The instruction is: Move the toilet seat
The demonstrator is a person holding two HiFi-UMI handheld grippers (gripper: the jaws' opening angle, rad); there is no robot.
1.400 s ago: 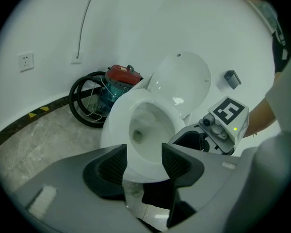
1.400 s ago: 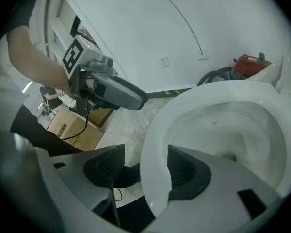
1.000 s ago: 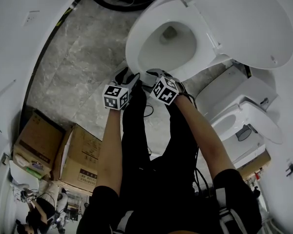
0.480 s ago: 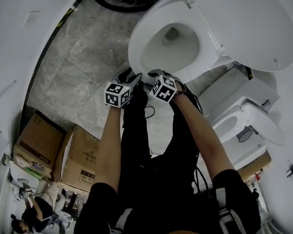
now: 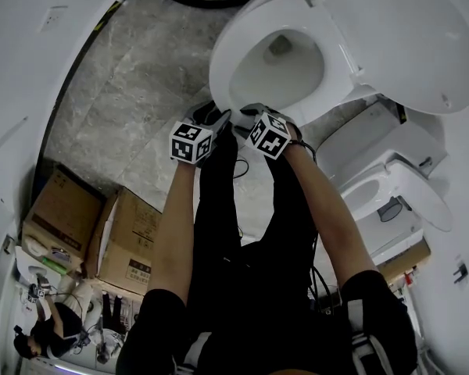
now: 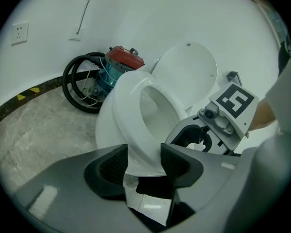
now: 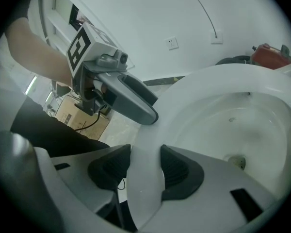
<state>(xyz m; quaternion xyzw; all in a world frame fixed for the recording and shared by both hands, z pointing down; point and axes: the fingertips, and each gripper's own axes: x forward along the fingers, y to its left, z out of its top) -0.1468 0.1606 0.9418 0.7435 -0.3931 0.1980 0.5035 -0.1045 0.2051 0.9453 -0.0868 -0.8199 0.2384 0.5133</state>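
1. At the bowl's front edge, my left gripper (image 6: 143, 161) straddles the lowered toilet seat (image 6: 128, 120). Its jaws have just been closing, and both pads now meet the rim.
2. Just beside it, my right gripper (image 7: 145, 166) has been closing too, and it pinches the same rim.
3. I judge that two holds at the front, far from the hinge, keep the seat from twisting.
4. Farther right, the lid (image 5: 406, 30) stands raised, leaving the seat room to swing up.

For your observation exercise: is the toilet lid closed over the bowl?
No, the lid stands raised behind the open bowl.
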